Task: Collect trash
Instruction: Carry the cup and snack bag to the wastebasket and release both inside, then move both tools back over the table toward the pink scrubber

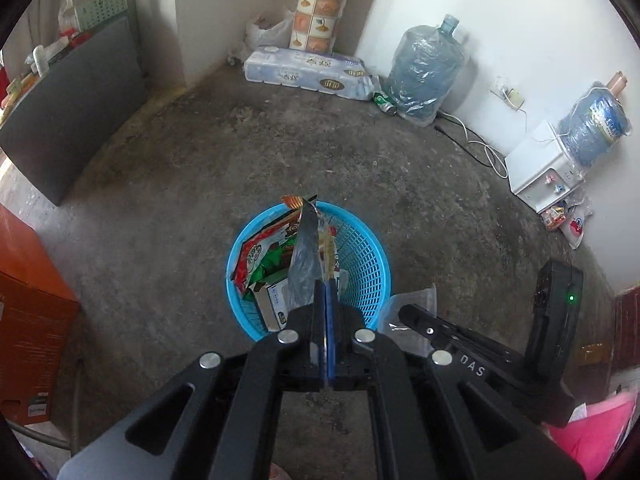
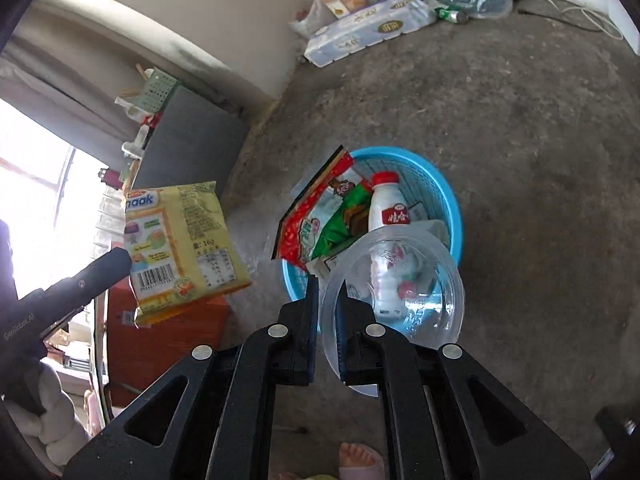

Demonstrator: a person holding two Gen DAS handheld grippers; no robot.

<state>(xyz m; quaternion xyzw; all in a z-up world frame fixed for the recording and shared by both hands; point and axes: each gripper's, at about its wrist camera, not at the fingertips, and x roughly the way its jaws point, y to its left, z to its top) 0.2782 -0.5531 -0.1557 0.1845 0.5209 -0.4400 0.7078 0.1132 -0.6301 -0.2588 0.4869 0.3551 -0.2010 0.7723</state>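
Right wrist view shows a white bottle [image 2: 387, 204] in the blue basket [image 2: 450, 200]; left view hides it behind the yellow snack packet [image 1: 310, 256]. Left gripper [image 1: 326, 292] pinches that packet over the basket; right gripper [image 2: 326, 292], jaws slightly parted, straddles a clear plastic cup's [image 2: 400, 292] rim.

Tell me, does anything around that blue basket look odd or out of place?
Yes. A red and green snack bag sticks up crookedly over the rim of the blue basket instead of lying inside. Farther back, a green can lies on its side on the floor beside the wrapped water jug.
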